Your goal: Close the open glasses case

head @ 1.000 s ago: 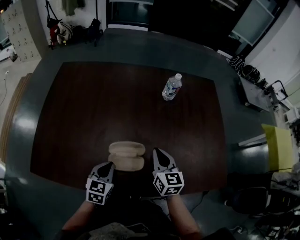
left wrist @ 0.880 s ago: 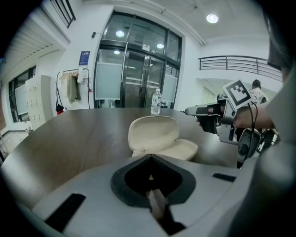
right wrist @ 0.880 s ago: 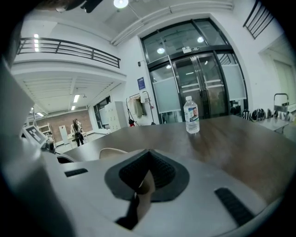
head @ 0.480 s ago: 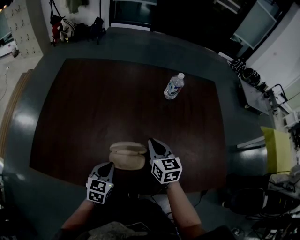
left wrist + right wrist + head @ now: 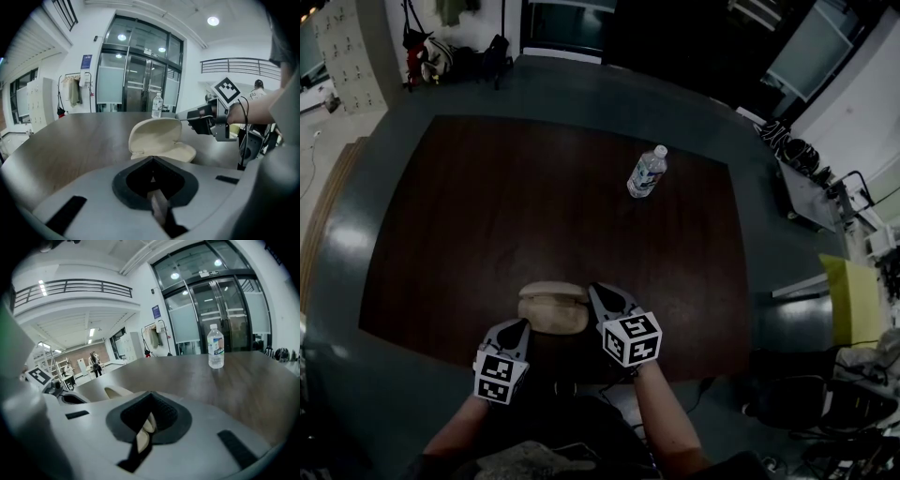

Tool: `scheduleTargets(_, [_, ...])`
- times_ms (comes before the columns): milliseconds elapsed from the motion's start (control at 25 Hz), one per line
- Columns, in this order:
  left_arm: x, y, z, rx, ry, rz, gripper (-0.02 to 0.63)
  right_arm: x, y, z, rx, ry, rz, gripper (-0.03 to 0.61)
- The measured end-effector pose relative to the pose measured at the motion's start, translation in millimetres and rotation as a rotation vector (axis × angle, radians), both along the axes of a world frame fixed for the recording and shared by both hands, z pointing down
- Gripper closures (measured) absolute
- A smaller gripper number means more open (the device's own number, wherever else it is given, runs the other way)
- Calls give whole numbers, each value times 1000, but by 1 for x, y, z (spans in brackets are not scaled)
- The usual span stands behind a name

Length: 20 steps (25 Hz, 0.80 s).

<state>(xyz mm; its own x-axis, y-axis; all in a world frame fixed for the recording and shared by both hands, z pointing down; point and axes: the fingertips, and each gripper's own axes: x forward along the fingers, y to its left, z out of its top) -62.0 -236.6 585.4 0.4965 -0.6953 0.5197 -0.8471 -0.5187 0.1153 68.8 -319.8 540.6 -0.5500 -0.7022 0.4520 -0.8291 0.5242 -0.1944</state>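
On the dark table point(image 5: 487, 206), close to our edge, we see the cream glasses case point(image 5: 553, 307). Its lid point(image 5: 157, 133) is tilted up, about half way, over the bottom half point(image 5: 183, 152). Our right gripper point(image 5: 602, 298) sits at the right side of the case, and its tip touches the top edge of the lid. Its jaws are pressed together and hold nothing. Through the slit under them we see a bit of cream colour. Our left gripper point(image 5: 518, 326) hangs just in front of the case, near it but not touching it. Its jaws are pressed together too, and they hold nothing. Far across the table a water bottle point(image 5: 645, 172) stands upright, well apart from the case.
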Motion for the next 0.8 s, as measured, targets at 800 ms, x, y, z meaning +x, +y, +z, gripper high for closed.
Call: scheduleTargets(800, [-1,2,-17,60,-105,-31,605,-7,82,30,-47,-4,-93,589])
